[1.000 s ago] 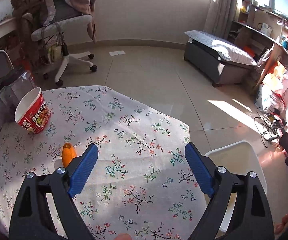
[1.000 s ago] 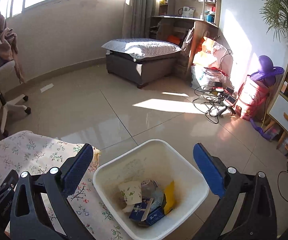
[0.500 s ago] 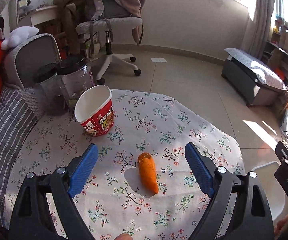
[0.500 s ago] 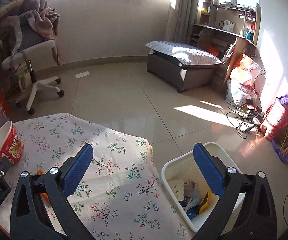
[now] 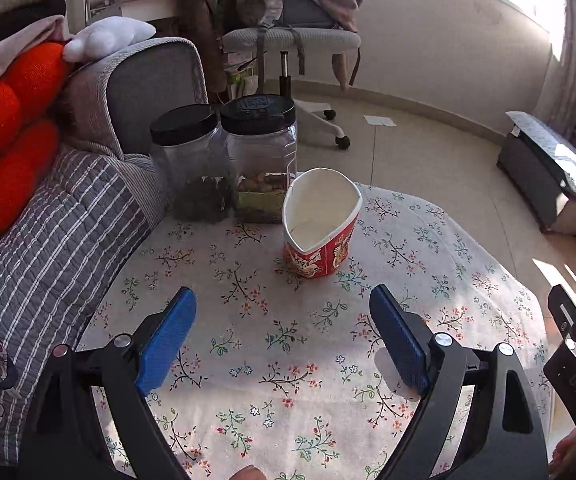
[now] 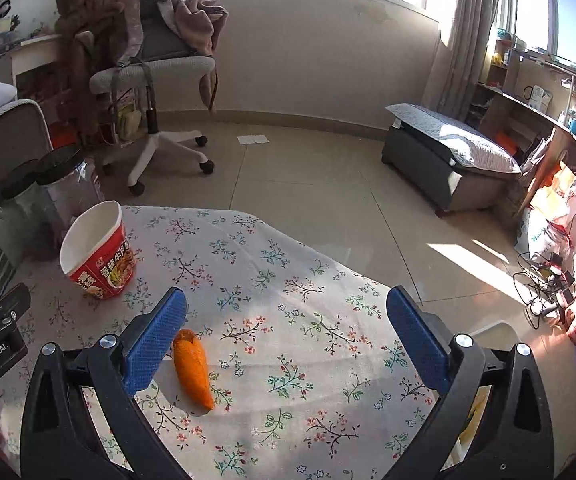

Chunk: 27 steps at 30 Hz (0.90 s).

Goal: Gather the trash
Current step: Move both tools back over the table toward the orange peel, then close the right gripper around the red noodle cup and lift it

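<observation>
Floral tablecloth (image 6: 288,280) under red noodle cup (image 6: 97,258), "GenRoBot.AI" on left gripper (image 5: 281,336).

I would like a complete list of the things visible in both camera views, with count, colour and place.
noodle cup: 1, red and white, empty, dented, on the table.
carrot-shaped piece: 1, orange, lying on the table near the right gripper's left finger.
jars: 2, clear with black lids, at the table's far edge.
tablecloth: 1, white floral, covering the table.
bin: 1, white, on the floor beside the table, mostly hidden.
office chair: 1, grey, draped with clothes.
left gripper: black, blue pads, open, empty.
right gripper: the same, open, empty.
</observation>
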Each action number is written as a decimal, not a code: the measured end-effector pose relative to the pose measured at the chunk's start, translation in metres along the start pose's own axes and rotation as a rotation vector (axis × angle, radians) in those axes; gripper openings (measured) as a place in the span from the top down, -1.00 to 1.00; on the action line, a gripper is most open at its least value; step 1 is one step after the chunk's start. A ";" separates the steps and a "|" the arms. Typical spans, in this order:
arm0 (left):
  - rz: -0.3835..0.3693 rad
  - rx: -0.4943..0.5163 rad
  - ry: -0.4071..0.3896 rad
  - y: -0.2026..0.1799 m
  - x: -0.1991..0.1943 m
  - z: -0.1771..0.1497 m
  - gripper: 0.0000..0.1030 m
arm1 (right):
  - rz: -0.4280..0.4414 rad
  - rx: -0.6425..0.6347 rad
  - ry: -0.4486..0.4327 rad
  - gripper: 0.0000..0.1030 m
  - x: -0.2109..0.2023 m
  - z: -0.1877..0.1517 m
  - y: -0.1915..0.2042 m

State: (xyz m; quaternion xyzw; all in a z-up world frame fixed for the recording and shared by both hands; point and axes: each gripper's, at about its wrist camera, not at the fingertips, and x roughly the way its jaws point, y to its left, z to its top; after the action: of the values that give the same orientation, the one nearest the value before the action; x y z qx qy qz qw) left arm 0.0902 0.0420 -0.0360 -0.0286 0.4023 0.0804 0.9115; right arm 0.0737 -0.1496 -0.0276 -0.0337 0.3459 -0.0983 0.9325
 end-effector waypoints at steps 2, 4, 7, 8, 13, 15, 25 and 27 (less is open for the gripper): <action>0.020 -0.017 0.005 0.015 0.005 0.002 -0.67 | 0.039 -0.055 -0.006 -0.87 0.005 0.001 0.023; 0.034 -0.047 0.015 0.030 0.010 0.005 -0.67 | 0.083 -0.095 -0.003 -0.87 0.011 0.001 0.043; 0.051 -0.089 0.031 0.052 0.018 0.006 -0.67 | 0.149 -0.139 0.021 -0.87 0.023 -0.001 0.068; 0.059 -0.100 0.038 0.059 0.021 0.007 -0.67 | 0.164 -0.153 0.029 -0.87 0.027 -0.003 0.076; 0.052 -0.190 0.090 0.096 0.035 0.012 -0.67 | 0.218 -0.145 0.056 -0.87 0.050 -0.003 0.112; 0.035 -0.234 0.107 0.109 0.037 0.015 -0.67 | 0.240 -0.111 0.071 -0.87 0.059 -0.001 0.127; 0.012 -0.314 0.096 0.144 0.033 0.031 -0.67 | 0.213 0.020 0.113 -0.87 0.100 0.002 0.196; 0.007 -0.326 0.100 0.149 0.034 0.032 -0.67 | 0.207 0.046 0.124 -0.87 0.110 0.008 0.200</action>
State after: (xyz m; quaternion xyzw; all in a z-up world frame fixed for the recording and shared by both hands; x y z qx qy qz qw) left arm 0.1109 0.1970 -0.0378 -0.1786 0.4290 0.1462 0.8733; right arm 0.1926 0.0229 -0.1184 0.0298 0.4024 -0.0115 0.9149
